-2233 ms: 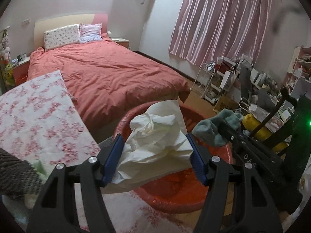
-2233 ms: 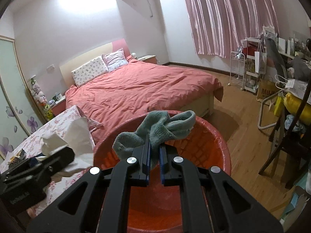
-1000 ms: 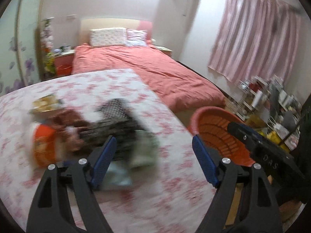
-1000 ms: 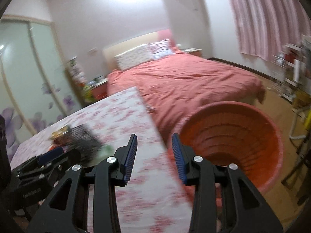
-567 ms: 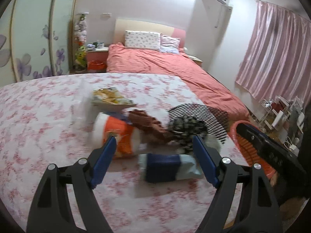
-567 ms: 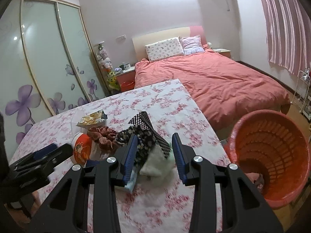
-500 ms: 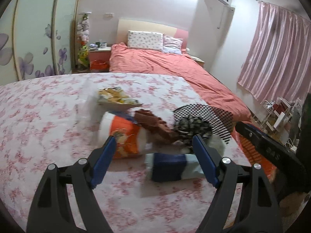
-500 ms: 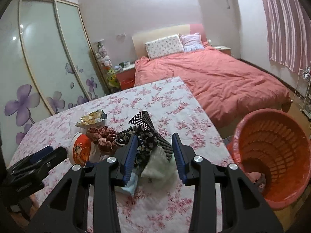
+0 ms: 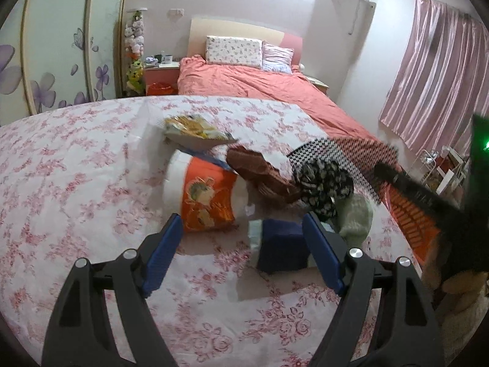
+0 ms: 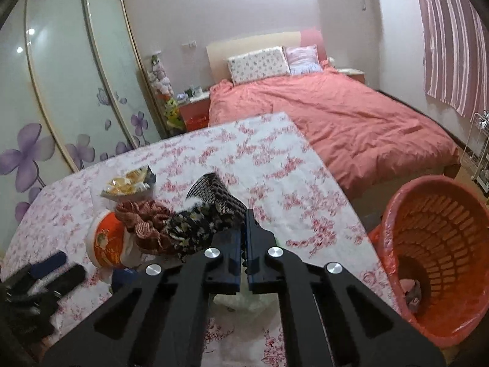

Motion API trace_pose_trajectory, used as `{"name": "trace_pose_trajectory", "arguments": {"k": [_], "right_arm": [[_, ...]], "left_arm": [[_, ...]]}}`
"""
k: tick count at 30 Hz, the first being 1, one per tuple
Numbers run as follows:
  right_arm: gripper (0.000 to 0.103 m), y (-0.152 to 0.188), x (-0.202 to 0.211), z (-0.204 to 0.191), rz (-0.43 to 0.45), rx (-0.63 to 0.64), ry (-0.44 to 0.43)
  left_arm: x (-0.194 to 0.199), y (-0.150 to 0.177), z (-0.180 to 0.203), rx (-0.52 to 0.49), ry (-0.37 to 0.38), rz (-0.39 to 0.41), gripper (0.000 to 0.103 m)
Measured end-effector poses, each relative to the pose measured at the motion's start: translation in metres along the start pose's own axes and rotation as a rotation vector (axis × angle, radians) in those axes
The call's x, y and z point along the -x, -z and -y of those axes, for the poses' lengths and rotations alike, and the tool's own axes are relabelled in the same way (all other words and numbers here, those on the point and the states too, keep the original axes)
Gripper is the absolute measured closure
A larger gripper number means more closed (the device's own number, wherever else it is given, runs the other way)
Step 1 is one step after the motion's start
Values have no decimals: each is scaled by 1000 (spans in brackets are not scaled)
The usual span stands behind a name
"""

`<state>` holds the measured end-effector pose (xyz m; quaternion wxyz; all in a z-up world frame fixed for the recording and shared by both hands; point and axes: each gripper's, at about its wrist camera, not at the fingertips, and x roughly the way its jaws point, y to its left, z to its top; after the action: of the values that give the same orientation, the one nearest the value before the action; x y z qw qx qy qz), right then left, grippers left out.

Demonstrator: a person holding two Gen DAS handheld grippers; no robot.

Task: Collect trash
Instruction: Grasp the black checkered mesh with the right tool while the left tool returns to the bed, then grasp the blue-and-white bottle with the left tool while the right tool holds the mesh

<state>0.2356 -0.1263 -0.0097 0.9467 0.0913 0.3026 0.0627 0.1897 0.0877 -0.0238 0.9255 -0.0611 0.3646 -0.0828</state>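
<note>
**A:** Your left tool (image 9: 241,219) hangs open over the blue packet (image 9: 281,244) on the tabletop (image 9: 76,183). Your right tool (image 10: 246,223) has just closed beside the floral cloth (image 10: 195,232), with nothing visibly between its jaws.

**B:** Then you may lift nothing, or snag cloth and roll the orange cup (image 9: 207,202) off, short of the basket (image 10: 443,244).

No legible text, label or number anywhere.

One orange basket (image 10: 434,263), one noodle cup (image 9: 204,202), one snack bag (image 9: 192,131), two pillows (image 10: 259,64), two tongs (image 9: 241,250)
</note>
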Motion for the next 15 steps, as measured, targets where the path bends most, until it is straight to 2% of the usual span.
{"name": "trace_pose_trajectory", "arguments": {"k": [8, 15], "right_arm": [[100, -15, 38, 20, 129, -70, 37], [100, -11, 48, 33, 144, -94, 64]], "left_arm": [[-23, 10, 26, -44, 22, -47, 25], [-44, 12, 48, -77, 7, -73, 18]]}}
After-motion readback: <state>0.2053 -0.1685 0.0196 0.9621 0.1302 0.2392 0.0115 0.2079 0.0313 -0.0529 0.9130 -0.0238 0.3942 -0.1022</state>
